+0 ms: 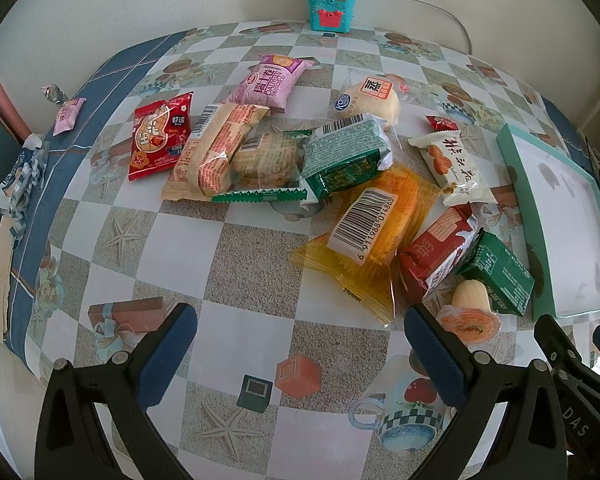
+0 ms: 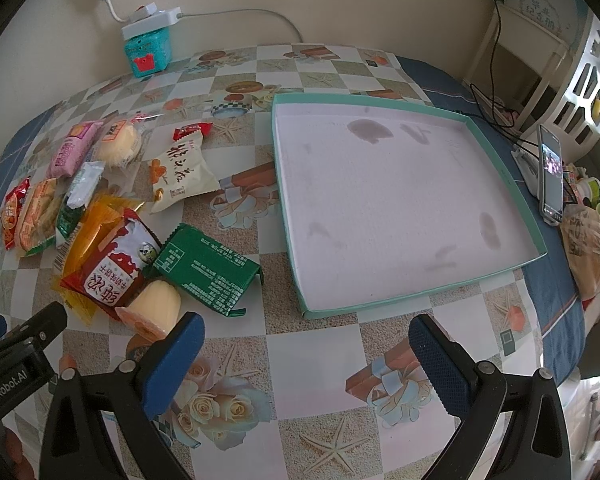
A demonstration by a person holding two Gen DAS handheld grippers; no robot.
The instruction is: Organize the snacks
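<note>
Tray holds nothing; snacks lie beside it; both hand-held grippers gape.

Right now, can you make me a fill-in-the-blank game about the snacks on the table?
1. The tray with the teal rim has ___ snacks inside it.
2. The orange packet shows a black-and-white ___ on its label.
3. Both the left gripper and the right gripper are ___ and hold nothing.
4. The jelly cup lies on its ___ beside the green packet.

Missing words: no; barcode; open; side
</note>
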